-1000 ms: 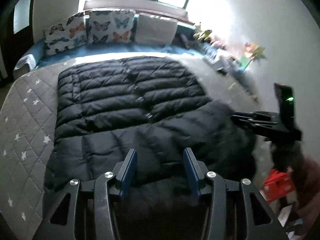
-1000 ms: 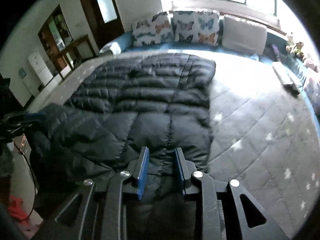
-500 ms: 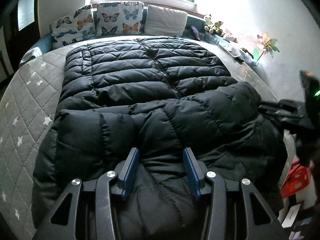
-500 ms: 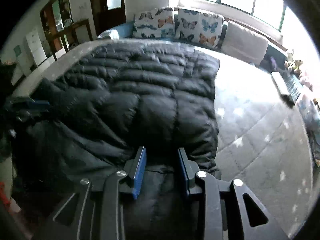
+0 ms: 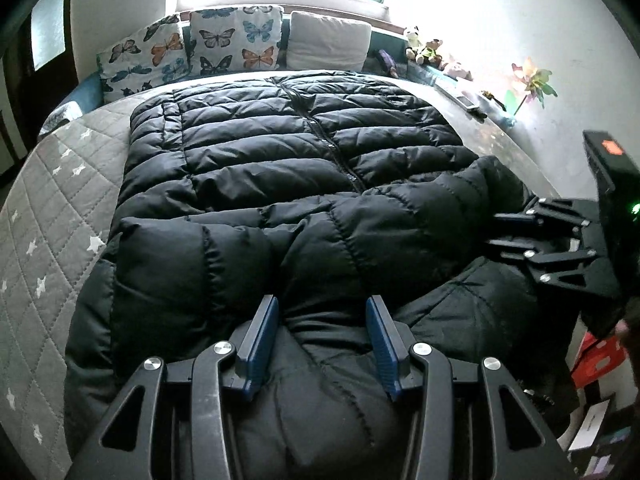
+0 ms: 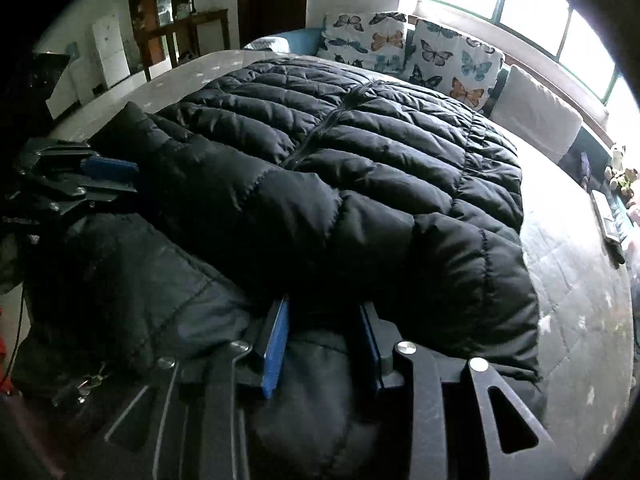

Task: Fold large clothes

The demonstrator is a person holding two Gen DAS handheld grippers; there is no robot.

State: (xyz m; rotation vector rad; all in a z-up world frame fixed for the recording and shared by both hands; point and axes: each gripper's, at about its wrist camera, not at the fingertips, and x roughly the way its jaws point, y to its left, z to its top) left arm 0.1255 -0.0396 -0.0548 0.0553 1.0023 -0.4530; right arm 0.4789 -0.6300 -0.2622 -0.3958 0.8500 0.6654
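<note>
A large black quilted down jacket (image 5: pixel 288 152) lies spread on the grey star-quilted bed, zipper up the middle, its near end folded over into a thick roll (image 5: pixel 320 240); it also shows in the right wrist view (image 6: pixel 360 168). My left gripper (image 5: pixel 322 312) holds a bulge of the jacket's near edge between its blue pads. My right gripper (image 6: pixel 324 316) likewise has jacket fabric pinched between its pads. The right gripper shows at the right edge of the left wrist view (image 5: pixel 516 232), the left gripper at the left edge of the right wrist view (image 6: pixel 104 176).
The grey star-quilted bed cover (image 5: pixel 44 208) shows to the left of the jacket. Butterfly pillows (image 5: pixel 232 40) and a white pillow (image 5: pixel 328 40) line the head under the window. Toys and a pinwheel (image 5: pixel 528 84) sit along the right wall. Red boxes (image 5: pixel 596 360) lie on the floor.
Both grippers have carried the jacket's near end up and forward over the body, so the folded roll now lies further onto the jacket. The cameras came closer and lower.
</note>
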